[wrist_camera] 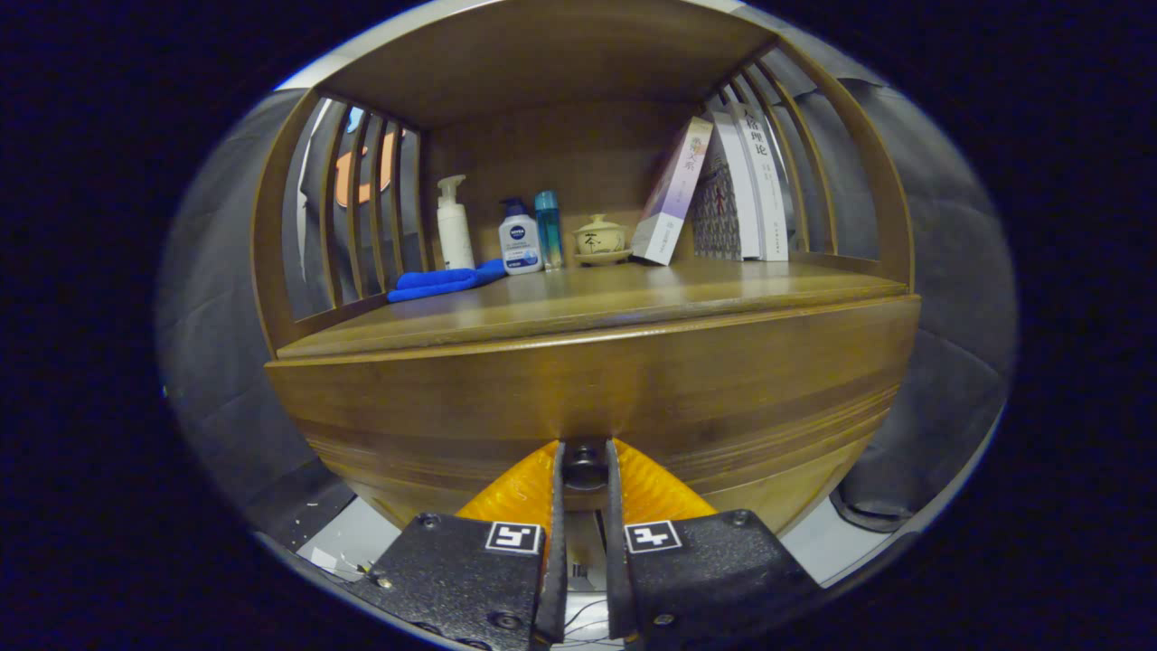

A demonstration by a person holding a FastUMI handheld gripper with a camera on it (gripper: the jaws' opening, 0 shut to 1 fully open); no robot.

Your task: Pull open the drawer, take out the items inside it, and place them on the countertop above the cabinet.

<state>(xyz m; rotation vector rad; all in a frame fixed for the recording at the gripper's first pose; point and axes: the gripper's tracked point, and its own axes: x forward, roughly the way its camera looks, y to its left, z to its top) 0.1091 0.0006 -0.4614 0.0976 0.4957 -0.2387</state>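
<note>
- The cabinet [587,271] is big and brown, made of wood. It has thin bars on both sides and a roof on top.
- The drawer [597,398] is the wide wooden front under the counter. It looks closed, so what is inside is hidden.
- The counter [597,303] is the flat wooden top above the drawer. Things stand along its back.
- The books [737,194] stand at the back, by the bars on one side. One leans on the others.
- The hand-held gripper [586,466] is right at the drawer front, low down. Its two black fingers [553,515] are close together with the knob between them, and they look clamped on it. Orange parts sit behind the fingers.
- A blue cloth [443,282] lies on the counter by the bars on the other side.
- A white pump bottle [453,226] stands just behind the cloth.
- A white bottle [520,240] with a blue cap stands beside it, touching the end of the cloth.
- A thin blue bottle [548,226] stands just beside that.
- A little cup [600,238] with a lid sits on a saucer, between the blue bottle and the books.
- The knob [586,464] is small, round and dark. It sits on the drawer front, between the finger tips.
</note>
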